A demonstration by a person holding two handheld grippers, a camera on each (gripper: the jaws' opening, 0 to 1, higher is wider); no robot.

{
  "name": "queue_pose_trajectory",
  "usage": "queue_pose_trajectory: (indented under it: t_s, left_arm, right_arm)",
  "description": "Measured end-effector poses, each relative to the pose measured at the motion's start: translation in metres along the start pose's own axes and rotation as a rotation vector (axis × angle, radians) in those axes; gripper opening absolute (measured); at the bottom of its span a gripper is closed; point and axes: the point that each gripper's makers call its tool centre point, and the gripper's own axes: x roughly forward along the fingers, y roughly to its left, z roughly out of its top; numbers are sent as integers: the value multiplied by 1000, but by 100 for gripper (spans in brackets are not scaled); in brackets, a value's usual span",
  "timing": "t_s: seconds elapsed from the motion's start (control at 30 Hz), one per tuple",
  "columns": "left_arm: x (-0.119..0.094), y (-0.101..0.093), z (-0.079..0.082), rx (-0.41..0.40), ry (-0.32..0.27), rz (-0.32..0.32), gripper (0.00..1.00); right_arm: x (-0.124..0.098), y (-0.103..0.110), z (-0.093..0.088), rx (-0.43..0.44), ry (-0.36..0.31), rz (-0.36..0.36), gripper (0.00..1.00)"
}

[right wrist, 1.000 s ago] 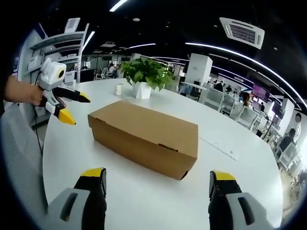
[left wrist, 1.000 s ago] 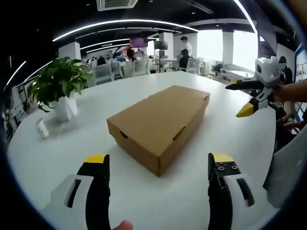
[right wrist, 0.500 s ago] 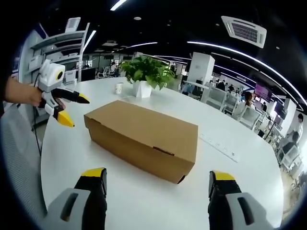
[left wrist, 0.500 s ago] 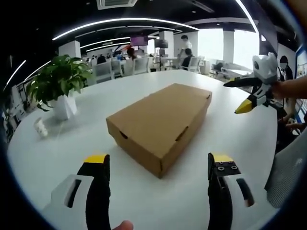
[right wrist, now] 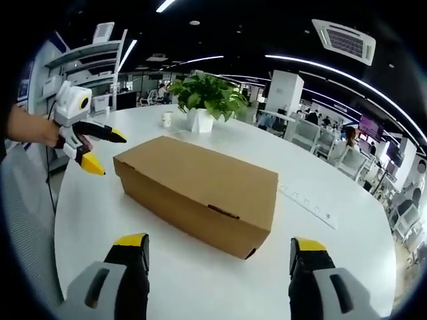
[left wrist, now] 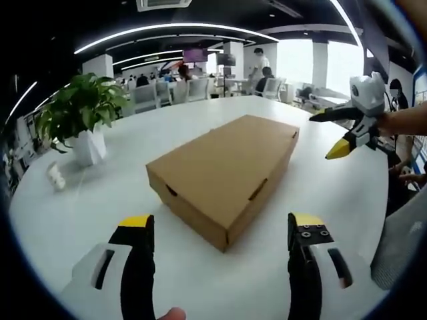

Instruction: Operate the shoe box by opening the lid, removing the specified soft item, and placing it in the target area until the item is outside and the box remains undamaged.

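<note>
One closed shoe box (left wrist: 225,169) on white table (left wrist: 100,200); one potted plant (left wrist: 79,115). Left gripper (left wrist: 221,227), right gripper (right wrist: 220,250): jaws wide apart, empty. Right gripper view adds strip on table, possibly power strip (right wrist: 308,201).

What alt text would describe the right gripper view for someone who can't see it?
A closed brown shoe box lies on a white table, beyond the right gripper with jaws apart. The left gripper hovers open at left; a potted plant stands behind.
</note>
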Motion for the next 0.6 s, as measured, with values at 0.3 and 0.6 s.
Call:
queue_pose_trajectory:
  t_s: [0.3,0.6]
  left_arm:
    - [7,0,-1,-10,11,4,80]
    - [12,1,-1,-36,11,8,80]
  right_arm:
    - [7,-4,0,-9,10,13,85]
    - [14,-5,-1,-13,20,30,84]
